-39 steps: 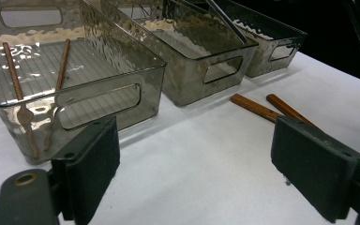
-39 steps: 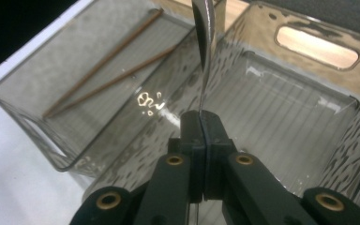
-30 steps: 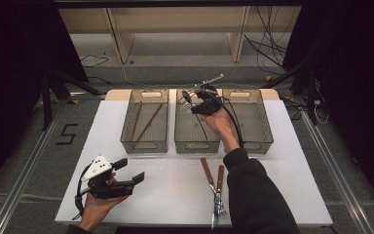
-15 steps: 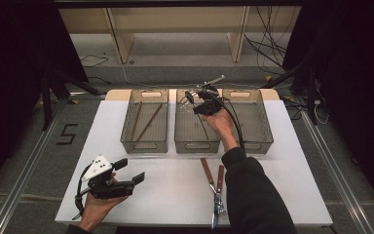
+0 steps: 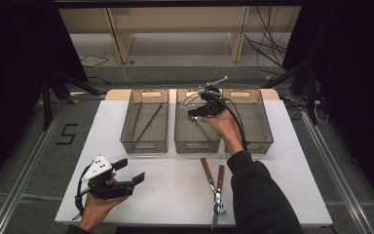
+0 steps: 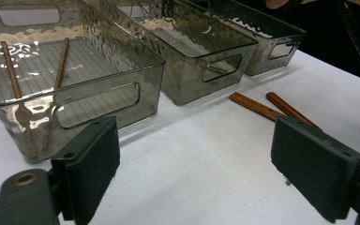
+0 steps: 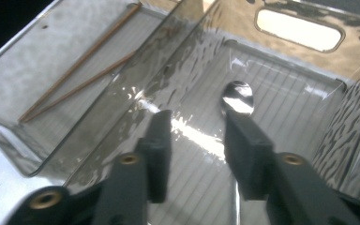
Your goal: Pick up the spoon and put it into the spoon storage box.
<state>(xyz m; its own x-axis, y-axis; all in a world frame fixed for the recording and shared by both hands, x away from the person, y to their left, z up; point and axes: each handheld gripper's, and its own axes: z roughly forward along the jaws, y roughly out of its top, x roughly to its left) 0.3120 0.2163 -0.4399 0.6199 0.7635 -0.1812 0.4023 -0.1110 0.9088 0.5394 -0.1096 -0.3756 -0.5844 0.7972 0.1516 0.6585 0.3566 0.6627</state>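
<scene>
My right gripper point(image 5: 197, 113) hangs over the middle clear bin point(image 5: 197, 145), pointing down into it. Its jaws have just been opening and now stand apart point(image 7: 199, 140). A metal spoon point(image 7: 237, 97) lies on the bin floor, its handle running under the right-hand jaw, and no pad presses on it. In the high view the spoon point(image 5: 203, 128) is a thin streak. My left gripper point(image 5: 130, 171) rests low at the table's front left, jaws wide open point(image 6: 206, 159) with nothing between them.
The left bin point(image 5: 144, 145) holds two brown chopsticks point(image 5: 143, 122). The right bin point(image 5: 253, 145) stands beside the middle one. Two wooden-handled pieces of cutlery point(image 5: 214, 183) lie on the white table point(image 5: 175, 195) near its front edge, beside the right forearm.
The right hand has shifted only slightly over the middle bin. The left hand and its gripper have kept still.
</scene>
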